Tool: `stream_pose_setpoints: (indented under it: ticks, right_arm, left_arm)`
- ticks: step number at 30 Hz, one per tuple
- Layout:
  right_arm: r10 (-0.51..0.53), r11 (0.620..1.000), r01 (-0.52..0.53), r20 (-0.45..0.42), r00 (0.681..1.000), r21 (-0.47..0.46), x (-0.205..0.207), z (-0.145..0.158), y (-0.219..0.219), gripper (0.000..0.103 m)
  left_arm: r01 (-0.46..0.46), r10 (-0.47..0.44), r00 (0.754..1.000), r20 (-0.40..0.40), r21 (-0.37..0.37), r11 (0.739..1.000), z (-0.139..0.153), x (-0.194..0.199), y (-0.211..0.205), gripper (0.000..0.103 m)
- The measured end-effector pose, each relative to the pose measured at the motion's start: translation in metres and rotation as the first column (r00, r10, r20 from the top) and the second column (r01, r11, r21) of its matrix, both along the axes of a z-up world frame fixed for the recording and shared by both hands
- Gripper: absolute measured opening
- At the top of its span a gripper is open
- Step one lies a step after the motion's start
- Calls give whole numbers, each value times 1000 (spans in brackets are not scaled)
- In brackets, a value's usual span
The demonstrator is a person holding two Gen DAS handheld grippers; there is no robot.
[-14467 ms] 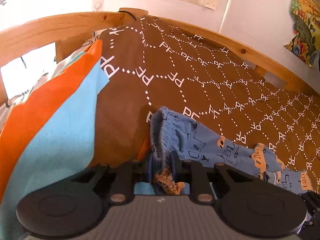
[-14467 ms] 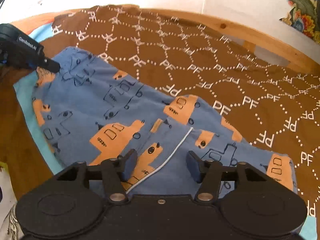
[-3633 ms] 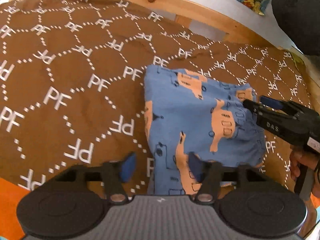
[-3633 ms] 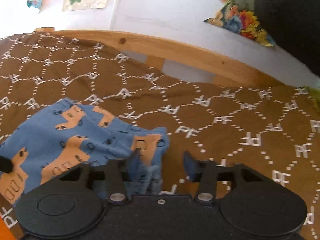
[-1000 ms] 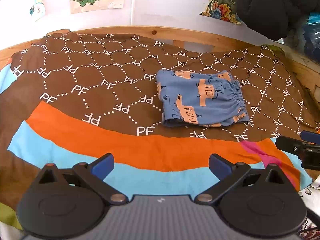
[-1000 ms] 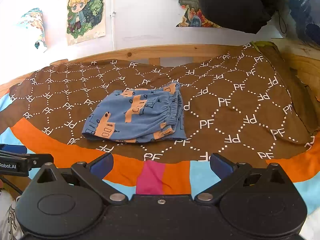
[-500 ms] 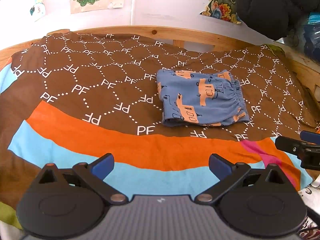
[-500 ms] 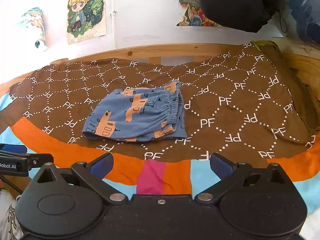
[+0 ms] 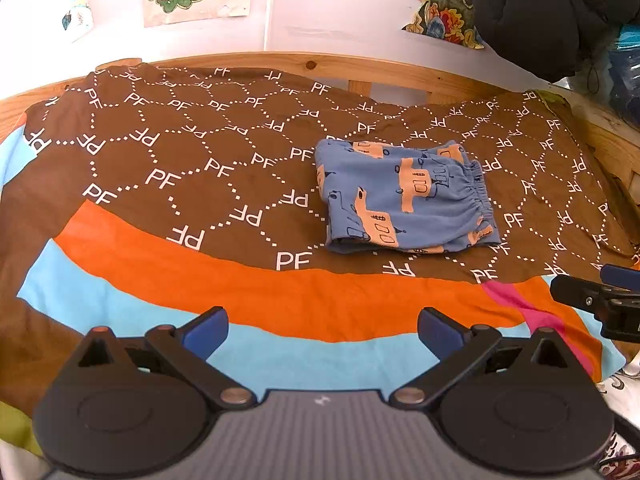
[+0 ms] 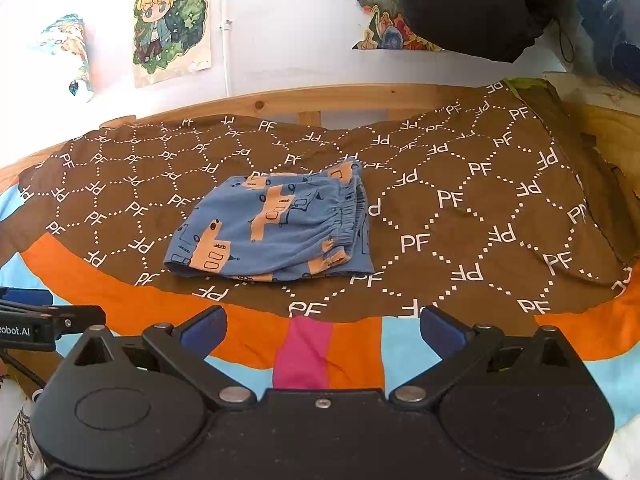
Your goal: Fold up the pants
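The blue pants with orange vehicle prints lie folded into a compact rectangle on the brown patterned bedspread; they also show in the right wrist view. The elastic waistband faces right. My left gripper is open and empty, held back over the orange and light-blue stripes near the bed's front edge. My right gripper is open and empty, also held back from the pants. Each gripper's tip shows at the edge of the other's view.
A wooden bed rail runs along the far side under a white wall with posters. A black bundle hangs at the upper right. The bedspread spreads wide around the pants.
Nothing has visibly changed in the last second; much earlier the grippers were at the pants, folding them, and have since drawn back and opened wide.
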State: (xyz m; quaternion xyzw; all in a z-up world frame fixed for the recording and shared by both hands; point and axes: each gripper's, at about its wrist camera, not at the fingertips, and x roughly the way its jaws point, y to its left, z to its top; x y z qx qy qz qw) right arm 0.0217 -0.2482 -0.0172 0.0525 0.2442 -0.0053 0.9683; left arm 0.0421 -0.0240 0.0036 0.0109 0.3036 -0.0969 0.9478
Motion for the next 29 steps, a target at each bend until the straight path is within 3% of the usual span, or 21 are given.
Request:
stream_pose_setpoints:
  ticks: [6, 12, 29]
  right_arm:
    - [0, 1000, 0, 0, 1000, 0, 0, 0, 0, 102]
    - [5, 1000, -5, -3, 1000, -1, 0, -2, 1, 102]
    - [9, 1000, -9, -6, 1000, -3, 1, -3, 2, 102]
  left_arm:
    - [4, -4, 1000, -7, -6, 1000, 1, 1, 1, 103]
    - [-57, 57, 997, -52, 18, 998, -1, 4, 2, 103]
    - [-61, 63, 998, -27, 72, 996, -1, 2, 0, 103]
